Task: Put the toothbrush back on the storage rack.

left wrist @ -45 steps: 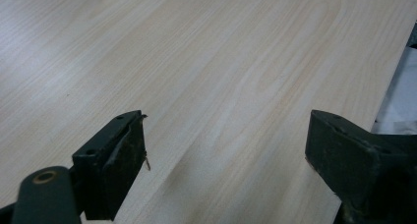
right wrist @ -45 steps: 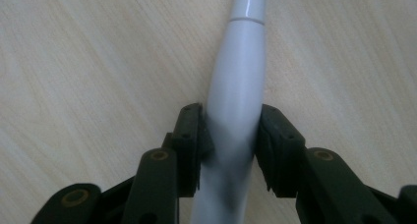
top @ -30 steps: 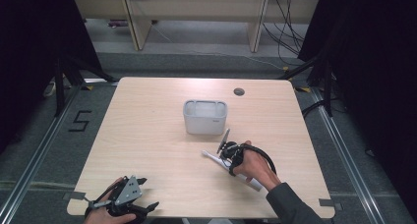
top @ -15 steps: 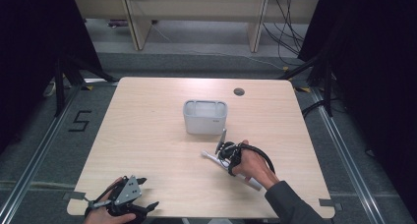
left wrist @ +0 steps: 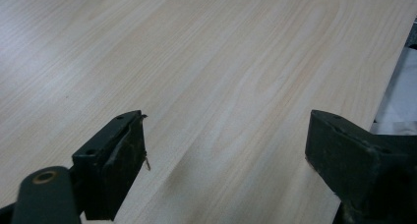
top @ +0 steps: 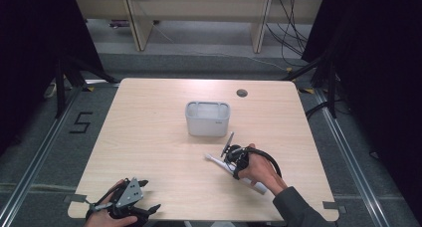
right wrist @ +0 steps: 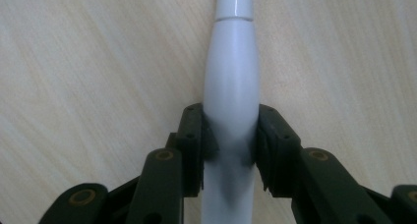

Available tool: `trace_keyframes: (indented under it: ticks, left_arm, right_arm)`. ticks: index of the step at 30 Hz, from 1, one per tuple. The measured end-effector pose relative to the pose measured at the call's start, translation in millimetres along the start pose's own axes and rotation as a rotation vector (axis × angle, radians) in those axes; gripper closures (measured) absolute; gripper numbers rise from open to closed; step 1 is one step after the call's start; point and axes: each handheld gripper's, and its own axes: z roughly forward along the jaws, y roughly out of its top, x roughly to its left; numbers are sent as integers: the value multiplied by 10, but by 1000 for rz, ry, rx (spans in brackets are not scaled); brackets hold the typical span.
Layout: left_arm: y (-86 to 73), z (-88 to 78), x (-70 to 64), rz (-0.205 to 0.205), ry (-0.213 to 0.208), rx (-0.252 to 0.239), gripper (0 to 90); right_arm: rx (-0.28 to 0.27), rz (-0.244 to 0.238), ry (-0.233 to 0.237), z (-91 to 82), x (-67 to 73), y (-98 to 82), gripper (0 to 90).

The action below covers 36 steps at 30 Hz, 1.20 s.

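Nothing had shifted over the last second: your right tool (right wrist: 230,135) stayed clamped on the white toothbrush (right wrist: 231,86), lying on the table (top: 149,137) just near of the grey bin (top: 207,118). Your left tool (left wrist: 226,150) rested apart, empty, at the near-left edge. The lift seemed next.

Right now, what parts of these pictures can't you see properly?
- Inside of the white bin: high view, its near wall hides the bottom.
- Middle of the white toothbrush handle: high view, the right gripper and hand cover it; in the right gripper view both ends run off the frame.
- Whether the handle has left the table: cannot tell.
- Left gripper: high view, cut by the bottom edge.
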Motion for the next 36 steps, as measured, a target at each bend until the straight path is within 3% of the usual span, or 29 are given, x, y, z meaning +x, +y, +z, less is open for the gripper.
trace_keyframes:
  ticks: [5,6,8,11,22,27,28,30,31,34,36]
  left_arm:
    - [3,-5,4,0,-5,4,148]
    - [1,-4,5,-1,-3,4,148]
    - [-5,0,7,-6,3,0,148]
    - [1,-3,5,-2,-4,5,148]
    - [0,1,8,3,0,8,148]
    - [-3,6,12,3,3,-1,147]
    - [-3,4,9,0,-1,1,148]
    - [-3,3,16,3,-3,4,148]
    - [-1,-1,18,3,-2,8,148]
    - [-4,3,9,-1,0,1,148]
    - [-2,2,17,3,-2,5,148]
  right_arm:
    - [-21,-14,-13,-18,-10,-57,668]
    - [-16,23,7,-46,12,-69,668]
    - [-47,-15,-10,-94,-35,-88,668]
    - [-82,1,-10,-204,-31,-123,669]
    - [-301,30,-31,-556,-169,-290,669]
    - [-402,70,-7,-635,-235,-329,668]
    - [-421,95,-5,-645,-236,-337,668]
    - [-459,88,-18,-657,-280,-347,668]
    - [-471,116,-11,-670,-283,-357,668]
    - [-519,121,-22,-680,-322,-366,668]
    - [-543,158,-28,-693,-327,-366,668]
